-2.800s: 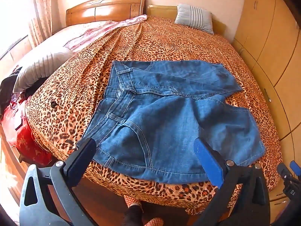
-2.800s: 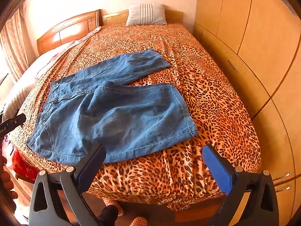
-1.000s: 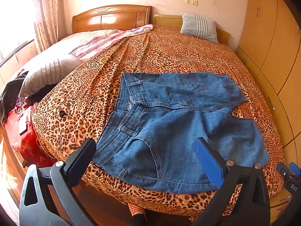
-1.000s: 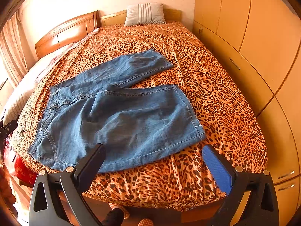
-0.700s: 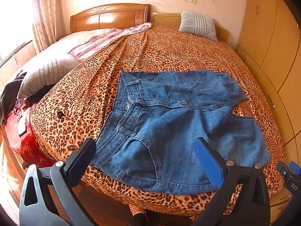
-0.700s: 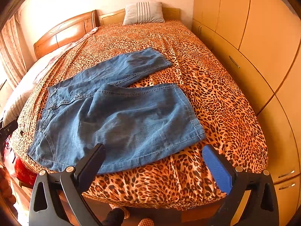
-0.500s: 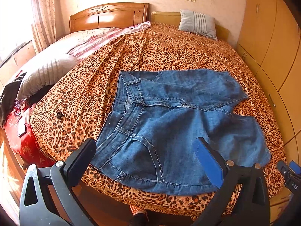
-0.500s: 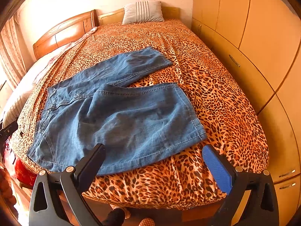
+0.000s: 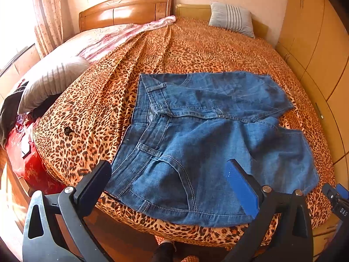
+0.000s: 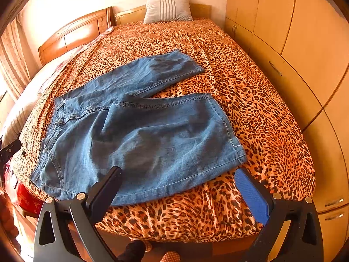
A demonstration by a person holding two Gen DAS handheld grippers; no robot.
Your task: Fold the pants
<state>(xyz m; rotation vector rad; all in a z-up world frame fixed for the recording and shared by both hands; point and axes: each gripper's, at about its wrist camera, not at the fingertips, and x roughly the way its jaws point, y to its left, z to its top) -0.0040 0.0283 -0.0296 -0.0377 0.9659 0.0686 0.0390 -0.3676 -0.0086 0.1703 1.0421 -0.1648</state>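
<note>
You hold both grippers spread wide at the foot of the bed (image 9: 196, 43), each gripping nothing. The blue denim pants (image 9: 207, 135) lie flat on the leopard-print cover, near its front edge, waistband toward your left, the two short legs splayed apart toward the wardrobe (image 10: 305, 43) side. Your left gripper (image 9: 168, 185) hangs above the pocket and waist corner; your right gripper (image 10: 178, 187) hangs above the near leg's lower edge, close to its hem. A striped pillow (image 10: 168, 9) rests against the headboard (image 9: 126, 11) at the far end.
</note>
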